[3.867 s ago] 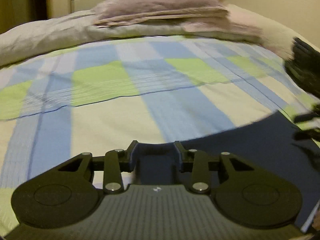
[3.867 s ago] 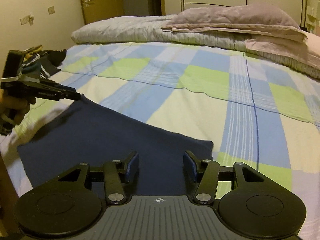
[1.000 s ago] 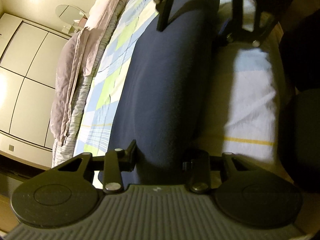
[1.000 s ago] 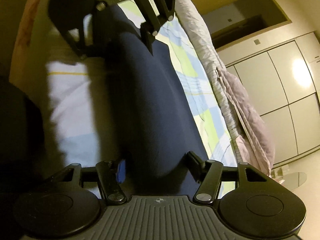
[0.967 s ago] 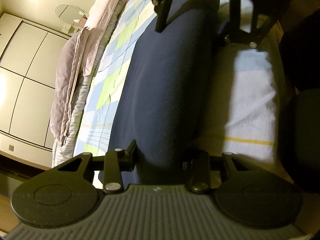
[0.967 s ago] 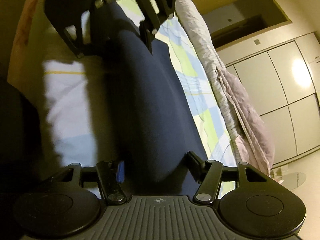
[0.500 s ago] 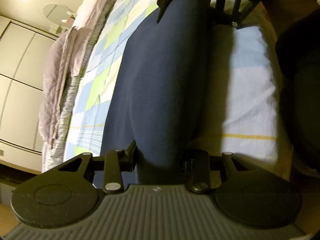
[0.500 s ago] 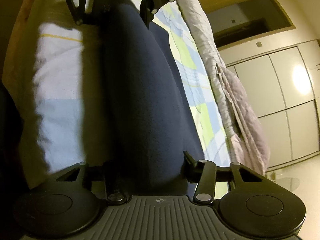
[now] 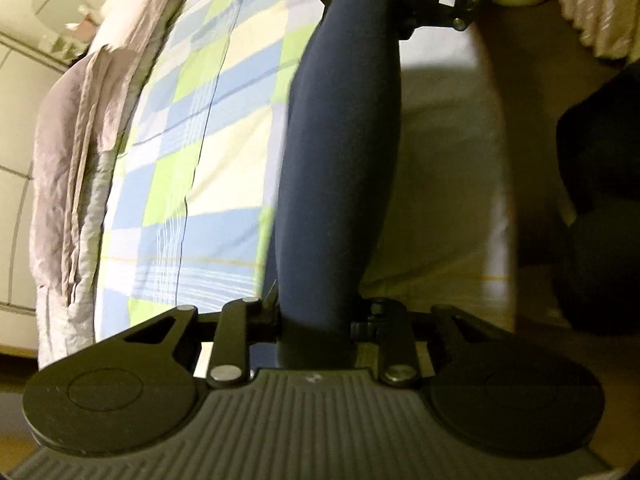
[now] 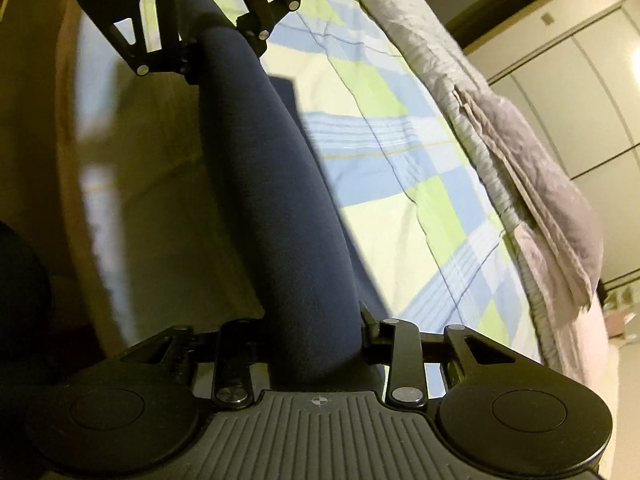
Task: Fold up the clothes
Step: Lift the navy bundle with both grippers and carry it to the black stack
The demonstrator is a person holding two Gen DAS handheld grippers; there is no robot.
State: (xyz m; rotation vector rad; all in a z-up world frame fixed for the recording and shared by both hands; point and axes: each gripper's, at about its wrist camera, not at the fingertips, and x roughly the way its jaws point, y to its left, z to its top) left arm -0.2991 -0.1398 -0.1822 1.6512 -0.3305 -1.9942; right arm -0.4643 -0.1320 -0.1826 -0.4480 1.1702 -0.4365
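Navy garment [image 9: 340,152], bunched into a long roll, spans between the two grippers, one end in each. Fingers of the left gripper [image 9: 316,316] are closing on the near end of the roll; fingers of the right gripper [image 10: 316,344] are closing on the opposite end, cloth between them. Beyond the fingers lies the bed [image 9: 448,168] with its checked blue-green sheet [image 9: 192,160], and a folded mauve quilt [image 10: 560,184] along the far edge.
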